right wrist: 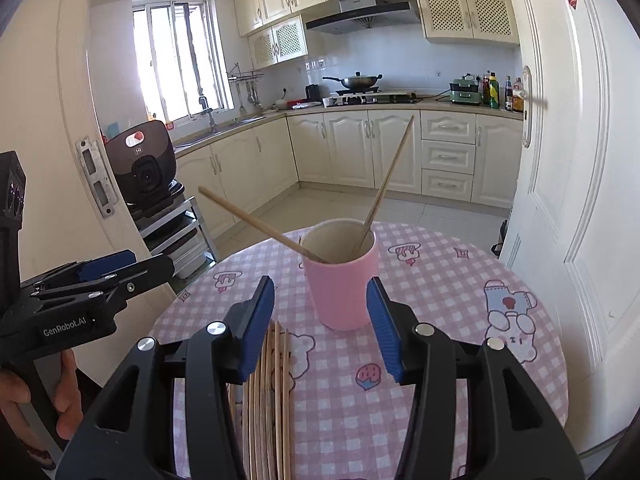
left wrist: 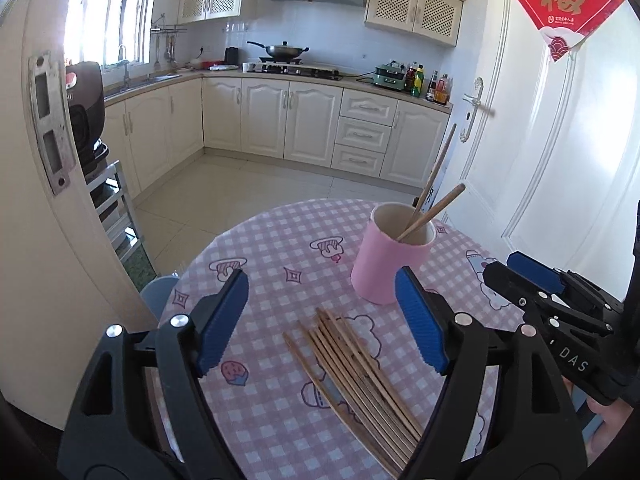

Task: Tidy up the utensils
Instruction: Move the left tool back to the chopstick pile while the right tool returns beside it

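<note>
A pink cup [left wrist: 390,266] stands upright on the round table with the pink checked cloth [left wrist: 272,396]. Two wooden chopsticks [left wrist: 434,210] lean inside it. A pile of several loose chopsticks [left wrist: 356,372] lies flat on the cloth in front of the cup. My left gripper [left wrist: 324,320] is open and empty, hovering above the pile's far ends. My right gripper [right wrist: 320,326] is open and empty, just in front of the cup [right wrist: 340,280], with the pile [right wrist: 272,400] under its left finger. The two chopsticks [right wrist: 384,184] in the cup lean apart, left and right.
An open white door [left wrist: 560,140] stands to the right of the table. A metal rack with a dark appliance [right wrist: 146,168] stands at the left by the door frame. Kitchen cabinets [left wrist: 304,120] and floor lie beyond the table's far edge.
</note>
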Available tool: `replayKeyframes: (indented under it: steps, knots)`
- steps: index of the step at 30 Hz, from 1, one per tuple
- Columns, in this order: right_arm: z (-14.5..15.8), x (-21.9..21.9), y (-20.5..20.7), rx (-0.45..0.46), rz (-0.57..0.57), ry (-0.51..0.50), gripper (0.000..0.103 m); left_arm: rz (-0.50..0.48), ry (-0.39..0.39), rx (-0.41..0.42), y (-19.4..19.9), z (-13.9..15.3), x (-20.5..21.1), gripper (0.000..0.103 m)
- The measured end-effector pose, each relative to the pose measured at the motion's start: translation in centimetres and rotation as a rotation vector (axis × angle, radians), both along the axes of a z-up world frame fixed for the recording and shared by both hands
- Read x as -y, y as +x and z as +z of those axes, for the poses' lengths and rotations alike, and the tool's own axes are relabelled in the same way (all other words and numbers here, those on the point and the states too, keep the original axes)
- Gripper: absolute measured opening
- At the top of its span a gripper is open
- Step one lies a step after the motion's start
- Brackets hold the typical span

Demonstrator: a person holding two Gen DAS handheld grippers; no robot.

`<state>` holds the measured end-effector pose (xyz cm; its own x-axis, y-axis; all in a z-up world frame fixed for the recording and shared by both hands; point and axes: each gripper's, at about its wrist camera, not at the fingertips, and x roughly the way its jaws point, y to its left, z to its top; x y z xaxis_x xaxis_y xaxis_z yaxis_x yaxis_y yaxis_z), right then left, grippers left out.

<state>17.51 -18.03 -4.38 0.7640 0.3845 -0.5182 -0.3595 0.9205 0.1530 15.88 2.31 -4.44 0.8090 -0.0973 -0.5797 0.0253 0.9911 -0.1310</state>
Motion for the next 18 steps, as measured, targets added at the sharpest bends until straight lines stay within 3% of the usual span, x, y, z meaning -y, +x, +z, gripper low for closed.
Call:
replayKeyframes:
  steps: [7, 15, 18]
  knots:
    - [-2.4, -0.7, 0.4, -0.058, 0.013, -0.001, 0.046, 0.014, -0.012, -0.07, 0.5, -2.5, -0.4, 0.075]
    - [-5.3, -1.9, 0.9, -0.137, 0.069, -0.006, 0.045, 0.04, -0.097, -0.234, 1.7, -7.2, -1.2, 0.075]
    - [-6.4, -2.4, 1.2, -0.17, 0.088, -0.014, 0.045, 0.038, -0.105, -0.287, 2.0, -8.5, -1.2, 0.06]
